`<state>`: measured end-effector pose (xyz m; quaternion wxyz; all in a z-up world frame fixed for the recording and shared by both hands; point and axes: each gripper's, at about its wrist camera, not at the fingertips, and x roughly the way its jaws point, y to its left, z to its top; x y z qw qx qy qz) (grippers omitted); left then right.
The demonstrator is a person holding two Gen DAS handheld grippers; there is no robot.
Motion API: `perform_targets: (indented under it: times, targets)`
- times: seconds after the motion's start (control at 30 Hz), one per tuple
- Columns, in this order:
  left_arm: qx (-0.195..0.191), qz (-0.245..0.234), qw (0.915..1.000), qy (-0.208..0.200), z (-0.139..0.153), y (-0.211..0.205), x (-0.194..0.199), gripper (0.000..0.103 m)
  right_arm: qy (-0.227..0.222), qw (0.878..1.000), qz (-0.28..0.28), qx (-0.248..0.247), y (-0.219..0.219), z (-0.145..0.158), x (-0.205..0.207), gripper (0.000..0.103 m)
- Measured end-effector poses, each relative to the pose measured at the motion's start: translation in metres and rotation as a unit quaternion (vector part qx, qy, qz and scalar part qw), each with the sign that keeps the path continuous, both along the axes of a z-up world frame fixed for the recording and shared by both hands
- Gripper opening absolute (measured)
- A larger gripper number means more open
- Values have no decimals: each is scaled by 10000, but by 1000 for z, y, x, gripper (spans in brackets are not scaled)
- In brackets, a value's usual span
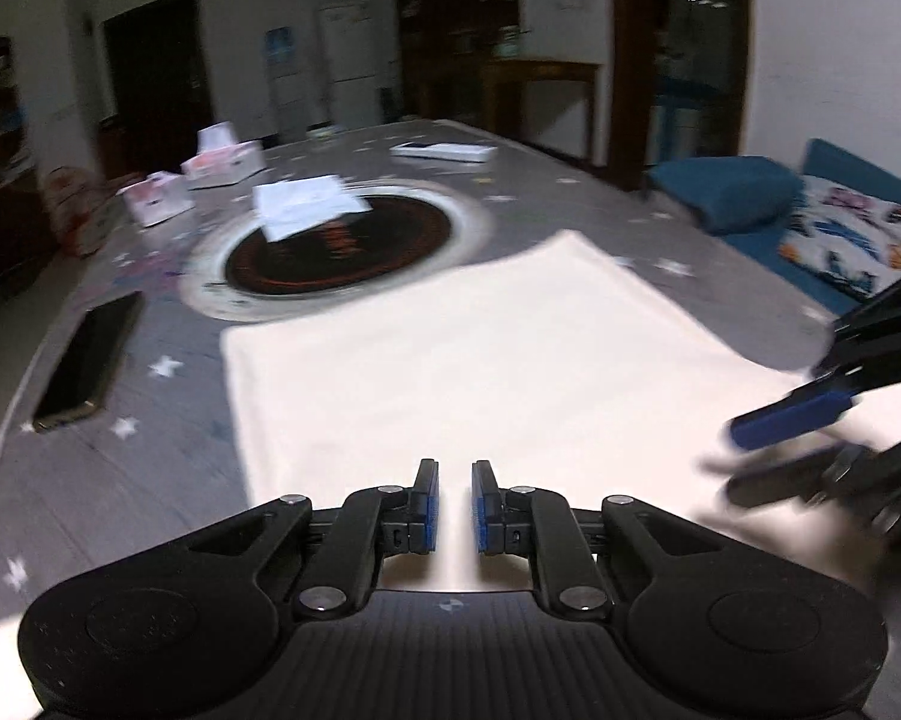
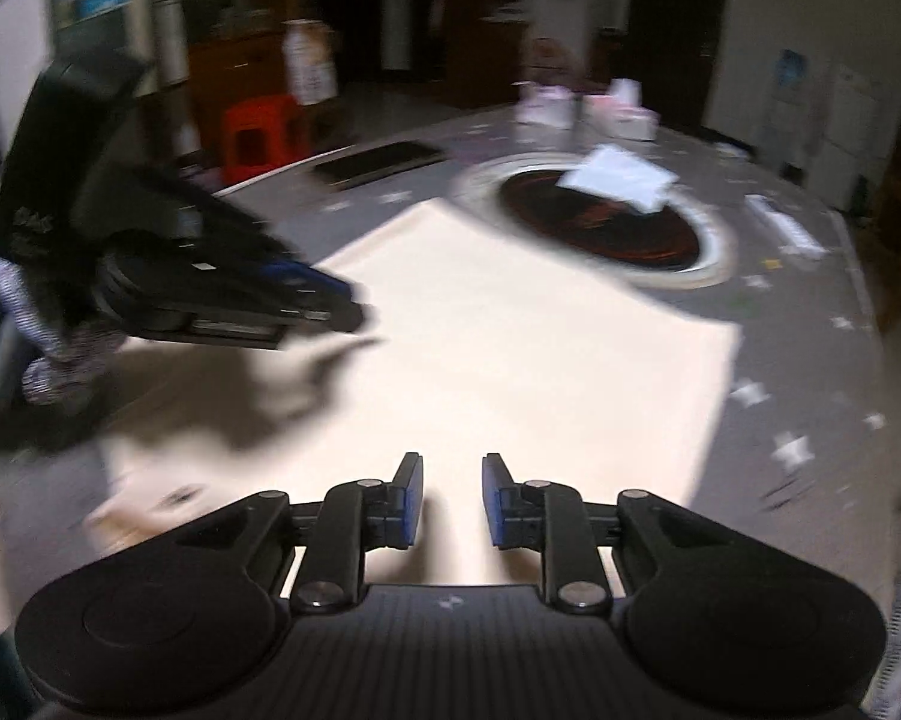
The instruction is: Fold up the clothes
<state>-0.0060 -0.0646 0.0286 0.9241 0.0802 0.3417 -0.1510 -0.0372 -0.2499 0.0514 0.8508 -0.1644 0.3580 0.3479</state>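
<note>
my left gripper (image 1: 455, 507) | jaws narrow, empty | my right gripper (image 2: 452, 501) | same (slightly wider) | cream cloth (image 1: 480, 360) flat | phone (image 1: 87, 354) left, hotplate (image 1: 336, 246) beyond

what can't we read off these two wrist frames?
- Cloth near edge: left wrist view, hidden behind the left gripper.
- Cloth's left corner: right wrist view, in shadow and motion blur.
- Paper on the dark disc: print blurred in both views.
</note>
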Motion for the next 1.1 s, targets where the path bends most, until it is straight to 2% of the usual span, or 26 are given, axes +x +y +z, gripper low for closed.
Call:
perform_targets:
  times: [0.1, 0.23, 0.3, 0.47, 0.57, 0.7, 0.8, 0.9, 1.0, 1.1]
  targets:
    - [-110, -268, 9996, -45, -2, -7, -27, 14, -12, 9999, 127, -102, 7, -9, -28, 26]
    - [-71, -535, 9983, -197, -8, -16, -58, 14, -312, 9992, 125, -230, 5, -16, -60, 34]
    - [-113, -622, 9979, -164, -11, -18, -68, 14, -488, 9985, 61, -239, 3, -18, -76, 35]
    - [40, -700, 9973, -217, -19, -21, -77, 15, -293, 9992, -260, 112, -18, -16, -92, 35]
    - [9, -688, 9975, -179, -20, -20, -78, 15, -153, 9963, -717, 456, -45, -5, -93, 35]
    - [-38, -657, 9977, -186, -21, -19, -80, 15, -176, 9836, -1673, 653, -91, 2, -89, 35]
    - [-99, -621, 9979, -181, -21, -17, -81, 15, -270, 9642, -2607, 408, -130, -3, -80, 35]
    - [-111, -613, 9979, -179, -21, -16, -82, 15, -205, 9443, -3278, 223, -159, -10, -73, 35]
    - [-104, -620, 9979, -179, -21, -15, -83, 15, -67, 9334, -3585, 151, -176, -20, -62, 35]
    - [-105, -623, 9978, -174, -20, -14, -84, 15, -130, 9341, -3567, 75, -179, -24, -50, 36]
